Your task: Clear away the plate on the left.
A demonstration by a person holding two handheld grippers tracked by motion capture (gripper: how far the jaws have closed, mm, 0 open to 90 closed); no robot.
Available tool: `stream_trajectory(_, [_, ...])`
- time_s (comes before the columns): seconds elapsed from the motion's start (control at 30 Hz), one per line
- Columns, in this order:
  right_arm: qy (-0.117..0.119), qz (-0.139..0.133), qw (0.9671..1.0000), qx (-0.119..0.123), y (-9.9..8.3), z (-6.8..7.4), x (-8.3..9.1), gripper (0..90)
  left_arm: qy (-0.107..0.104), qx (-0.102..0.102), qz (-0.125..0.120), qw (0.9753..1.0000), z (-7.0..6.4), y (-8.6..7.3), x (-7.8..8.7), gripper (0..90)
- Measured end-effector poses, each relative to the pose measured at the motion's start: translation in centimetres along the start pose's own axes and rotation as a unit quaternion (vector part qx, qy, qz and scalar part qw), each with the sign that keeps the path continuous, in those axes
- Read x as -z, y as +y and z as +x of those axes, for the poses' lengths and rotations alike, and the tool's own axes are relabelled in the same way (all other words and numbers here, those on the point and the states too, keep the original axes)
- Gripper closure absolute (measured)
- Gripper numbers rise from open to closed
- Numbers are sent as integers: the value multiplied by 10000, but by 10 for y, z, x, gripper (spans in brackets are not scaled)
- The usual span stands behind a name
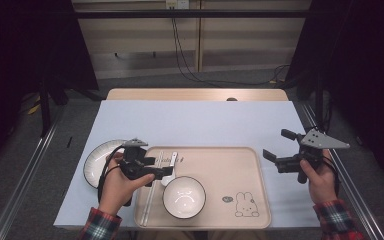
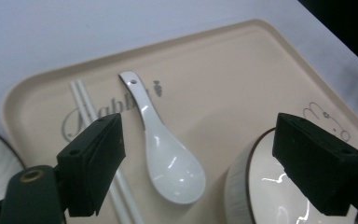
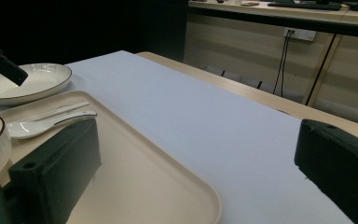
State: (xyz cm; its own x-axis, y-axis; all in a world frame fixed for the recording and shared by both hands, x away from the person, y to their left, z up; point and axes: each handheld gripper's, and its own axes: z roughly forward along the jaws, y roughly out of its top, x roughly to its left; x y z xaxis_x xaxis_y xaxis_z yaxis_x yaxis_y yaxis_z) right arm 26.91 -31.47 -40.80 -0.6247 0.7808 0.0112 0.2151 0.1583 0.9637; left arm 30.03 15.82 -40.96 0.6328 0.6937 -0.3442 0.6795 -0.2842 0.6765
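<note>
Spoon (image 2: 168, 158) lies on tray (image 2: 242, 84) between left gripper (image 2: 198, 163) wide-open jaws, ungrasped | right gripper (image 3: 205, 186) spread wide, empty

In the left gripper view the bowl (image 2: 261, 186) runs off the bottom edge at lower right, the chopsticks (image 2: 86, 105) pass behind the near jaw, and the tray's (image 2: 242, 60) grey lettering is partly covered.

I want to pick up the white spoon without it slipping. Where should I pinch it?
Pinch the spoon on its thin handle, probably just above the bowl, coming straight down from above. It lies flat on the tray, and the handle is narrow enough to fit between the open left hand-held gripper jaws.
</note>
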Motion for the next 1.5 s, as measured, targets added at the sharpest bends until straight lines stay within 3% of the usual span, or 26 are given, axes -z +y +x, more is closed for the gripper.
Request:
stream_trajectory(0.47, [-45, -15, 10000, 24, 0, 1, -1, 0, 464, 218, -169, 9985, 26, -8, 18, 147])
stream_trajectory(0.5, [-51, -5, 10000, 17, 0, 1, -1, 0, 503, 164, -129, 9985, 29, -8, 19, 147])
stream_trajectory(0.9, [-43, 0, 10000, 36, -1, 1, -1, 0, 733, 440, -186, 9962, 48, -16, 29, 147])
stream_trajectory(1.0, [-38, 2, 10000, 28, -1, 1, -1, 0, 809, 424, -155, 9957, 53, -17, 33, 147])
stream_trajectory(1.5, [-32, 26, 10000, 36, -1, 0, -2, 0, 1194, 730, -223, 9899, 82, -33, 52, 142])
